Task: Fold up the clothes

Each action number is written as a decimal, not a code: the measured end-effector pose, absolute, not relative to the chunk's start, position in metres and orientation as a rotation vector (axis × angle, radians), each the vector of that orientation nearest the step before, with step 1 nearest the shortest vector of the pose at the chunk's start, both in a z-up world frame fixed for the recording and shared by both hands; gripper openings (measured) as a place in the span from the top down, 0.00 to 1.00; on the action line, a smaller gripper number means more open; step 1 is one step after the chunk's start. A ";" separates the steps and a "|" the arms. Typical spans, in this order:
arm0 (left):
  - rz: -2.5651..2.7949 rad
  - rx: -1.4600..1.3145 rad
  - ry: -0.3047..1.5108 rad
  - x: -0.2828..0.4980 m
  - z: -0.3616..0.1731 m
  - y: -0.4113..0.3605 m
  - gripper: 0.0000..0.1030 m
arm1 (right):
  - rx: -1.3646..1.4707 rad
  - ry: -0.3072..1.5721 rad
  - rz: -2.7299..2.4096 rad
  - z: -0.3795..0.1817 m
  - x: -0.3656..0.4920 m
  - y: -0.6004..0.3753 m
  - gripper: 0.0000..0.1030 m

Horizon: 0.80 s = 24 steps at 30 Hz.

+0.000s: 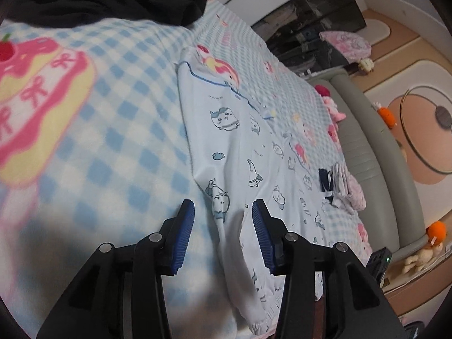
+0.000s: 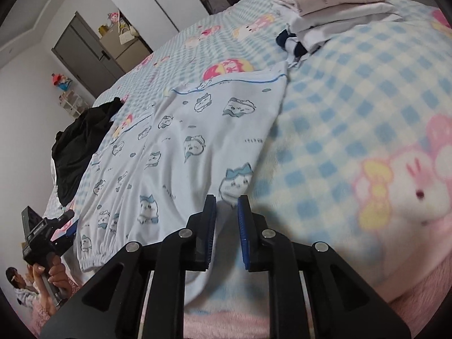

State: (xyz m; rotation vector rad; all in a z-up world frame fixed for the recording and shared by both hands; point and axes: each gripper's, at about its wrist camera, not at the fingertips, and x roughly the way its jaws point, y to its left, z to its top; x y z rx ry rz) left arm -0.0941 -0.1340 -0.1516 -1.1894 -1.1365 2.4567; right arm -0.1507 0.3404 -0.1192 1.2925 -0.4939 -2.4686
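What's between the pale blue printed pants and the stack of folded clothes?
Right wrist view: only bare checked blanket separates the printed pants from the folded stack; a navy-striped piece lies at the stack's near edge.

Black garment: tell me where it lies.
In the right wrist view the black garment lies heaped at far left on the checked blanket, beside the printed pyjama trousers.

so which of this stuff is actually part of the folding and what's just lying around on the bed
Part of the job:
- light blue printed pyjama trousers, spread flat
- left gripper, open over a trouser cuff
- right gripper, slightly open at the other cuff
- folded stack
- black garment, unfolded

Lying about:
- checked blanket
- plush toys
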 end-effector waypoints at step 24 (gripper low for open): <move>2.705 -1.380 -0.741 -0.171 -0.141 -0.151 0.99 | 1.364 -0.327 -2.551 -0.128 -0.188 0.323 0.98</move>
